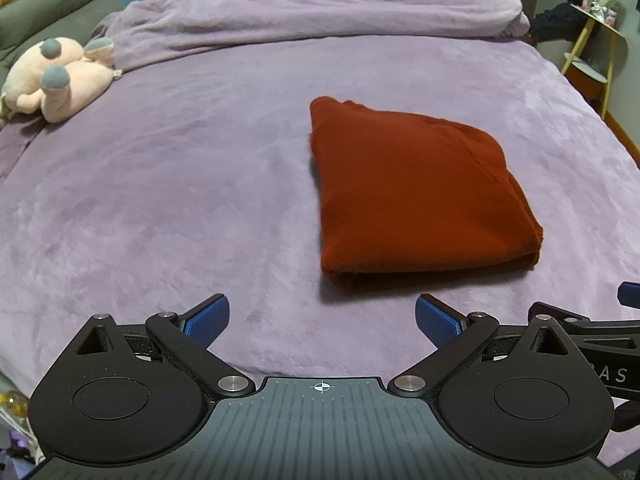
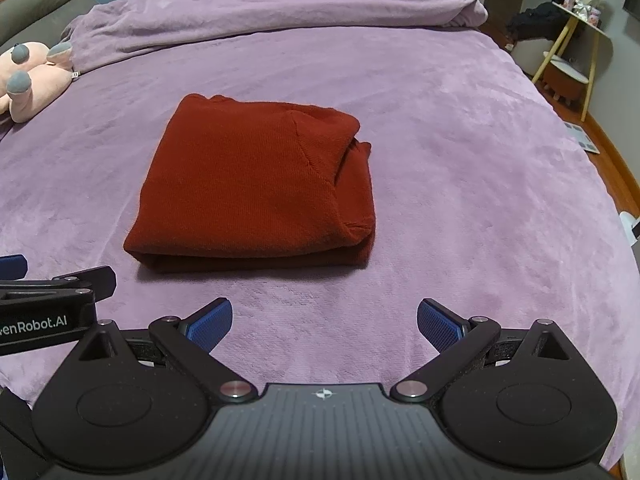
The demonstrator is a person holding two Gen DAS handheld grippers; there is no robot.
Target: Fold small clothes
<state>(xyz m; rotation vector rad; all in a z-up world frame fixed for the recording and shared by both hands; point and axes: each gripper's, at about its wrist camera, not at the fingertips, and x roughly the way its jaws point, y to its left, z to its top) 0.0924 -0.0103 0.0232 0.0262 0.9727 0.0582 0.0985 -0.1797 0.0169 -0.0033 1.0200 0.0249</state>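
A dark red knitted garment (image 1: 416,196) lies folded into a thick square on the purple bed cover (image 1: 180,208). In the right wrist view the same red garment (image 2: 256,188) sits ahead and slightly left, with a tucked fold along its right side. My left gripper (image 1: 322,320) is open, its blue pads wide apart, held short of the garment's near left corner. My right gripper (image 2: 325,322) is also open with nothing between its fingers, a little back from the garment's near edge. Part of the left gripper (image 2: 60,304) shows at the left of the right wrist view.
A pink plush toy (image 1: 60,78) lies at the far left by a grey cushion (image 1: 48,16). A bunched purple duvet (image 1: 320,8) runs across the back of the bed. Off the right bed edge stands a yellow-legged side table (image 2: 576,48) on wooden floor.
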